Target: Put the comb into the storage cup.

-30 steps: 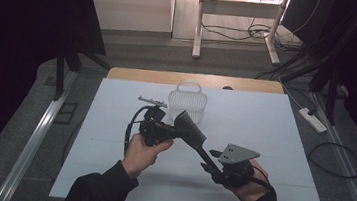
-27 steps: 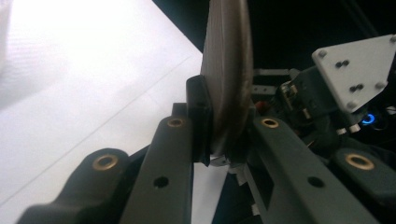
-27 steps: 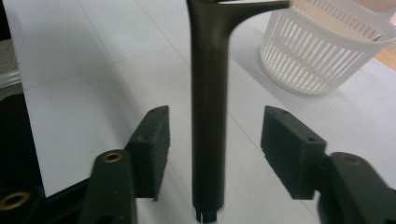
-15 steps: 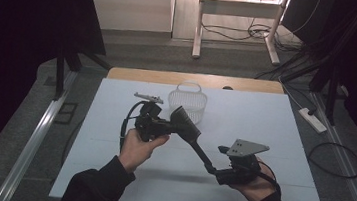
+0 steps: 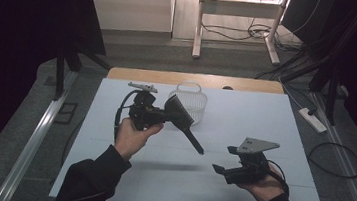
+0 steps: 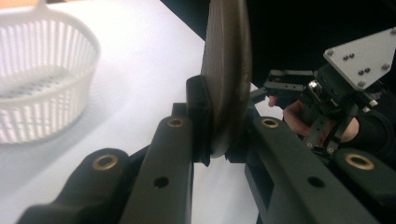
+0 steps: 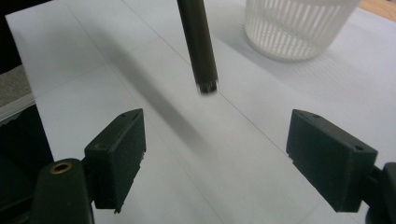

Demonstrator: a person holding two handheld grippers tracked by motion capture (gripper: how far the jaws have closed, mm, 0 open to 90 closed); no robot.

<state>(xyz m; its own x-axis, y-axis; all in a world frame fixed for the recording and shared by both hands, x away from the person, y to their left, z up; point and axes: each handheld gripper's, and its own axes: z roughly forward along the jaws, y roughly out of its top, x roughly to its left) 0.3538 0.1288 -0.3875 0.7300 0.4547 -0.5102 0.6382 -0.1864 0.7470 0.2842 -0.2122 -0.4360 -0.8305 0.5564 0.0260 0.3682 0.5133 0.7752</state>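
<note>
Left gripper (image 5: 162,114) lifted higher since before, brush (image 5: 180,115) going up with it. Fingers (image 6: 198,116) squeeze brush head, handle pointing down toward right gripper (image 5: 219,169). Brush hangs above desk (image 5: 244,122), just beside white basket (image 5: 191,101). Right gripper low near desk, fingers (image 7: 116,149) wide apart, holding nothing.

White-covered table (image 5: 285,122), wooden edge at far side; grey floor (image 5: 136,51); pale wall behind; white desk frame (image 5: 199,27); cables (image 5: 234,33); power strip (image 5: 311,119) right; dark surroundings.
</note>
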